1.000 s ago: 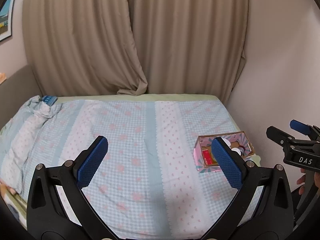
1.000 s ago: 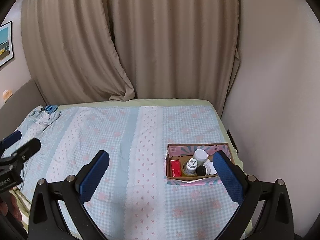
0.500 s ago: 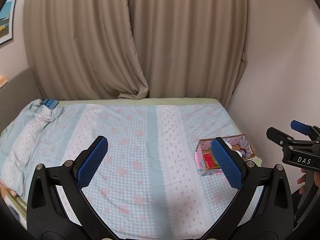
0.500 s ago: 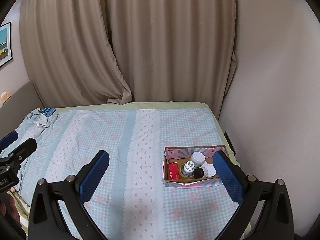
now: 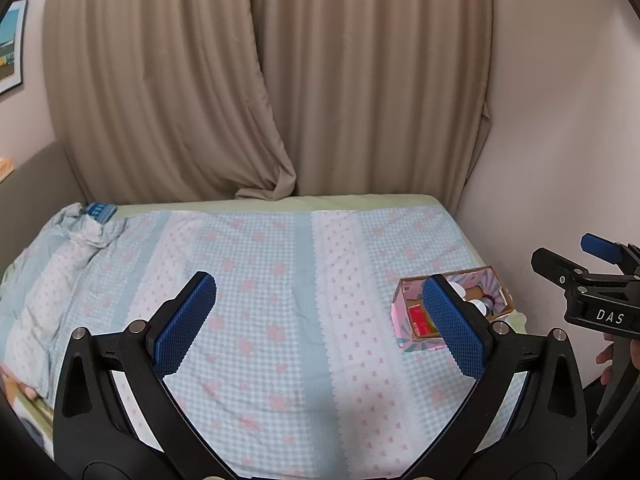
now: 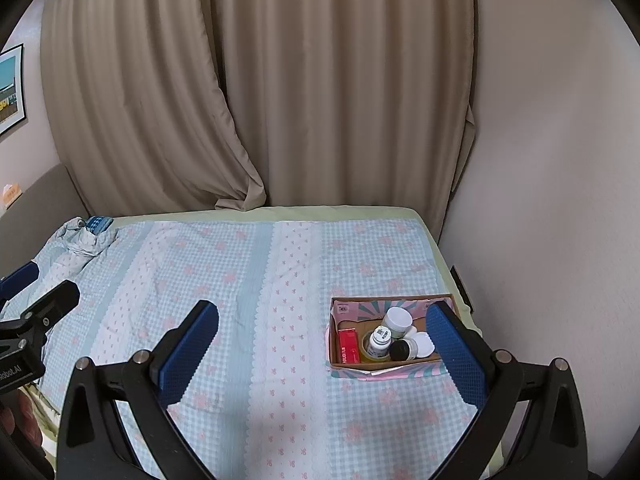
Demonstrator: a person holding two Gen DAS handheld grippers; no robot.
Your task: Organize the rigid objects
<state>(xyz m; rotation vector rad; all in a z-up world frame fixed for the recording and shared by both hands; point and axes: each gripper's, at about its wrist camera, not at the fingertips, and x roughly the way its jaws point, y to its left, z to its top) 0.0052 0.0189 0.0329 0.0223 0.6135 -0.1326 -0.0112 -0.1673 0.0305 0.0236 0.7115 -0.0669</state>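
well to the left of the box [image 6: 387,336], the left gripper [image 5: 320,316] hung wide open and empty above the bed [image 6: 248,280]. the box sat near the bed's right edge, holding a red carton [image 6: 347,345] and bottles [image 6: 380,342]. just over the box, the right gripper [image 6: 322,348] gaped open, holding nothing.

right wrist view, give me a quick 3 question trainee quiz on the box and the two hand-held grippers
1. True or false: the right hand-held gripper is shut on a bottle.
2. Which lies at the left end inside the cardboard box: A) the red carton, B) the white-capped jar, C) a spoon?
3. Fill in: the box sits on the checked bedspread near the bed's ____ edge, by the wall.

Key: 1 false, both it and the left hand-held gripper are open and empty. 2 A. 3 right.
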